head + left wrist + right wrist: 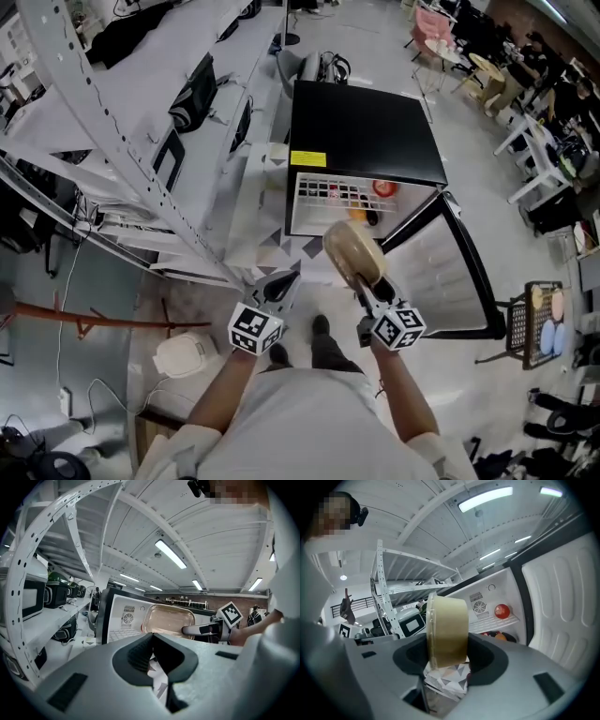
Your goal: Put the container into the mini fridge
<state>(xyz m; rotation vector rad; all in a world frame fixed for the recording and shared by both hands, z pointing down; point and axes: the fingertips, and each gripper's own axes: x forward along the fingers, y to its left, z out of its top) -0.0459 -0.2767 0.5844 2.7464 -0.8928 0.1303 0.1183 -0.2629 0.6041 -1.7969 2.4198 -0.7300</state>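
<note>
Right tool (448, 654) around container (447, 623), probably lidded

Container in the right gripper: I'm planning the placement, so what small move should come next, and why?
Probably carry the right gripper forward toward the mini fridge. Its jaws are clamped on the container, which is outside the fridge, and the door stands open with the interior straight ahead.

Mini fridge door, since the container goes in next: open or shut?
Open. The door stands swung aside, baring the mini fridge's interior.
</note>
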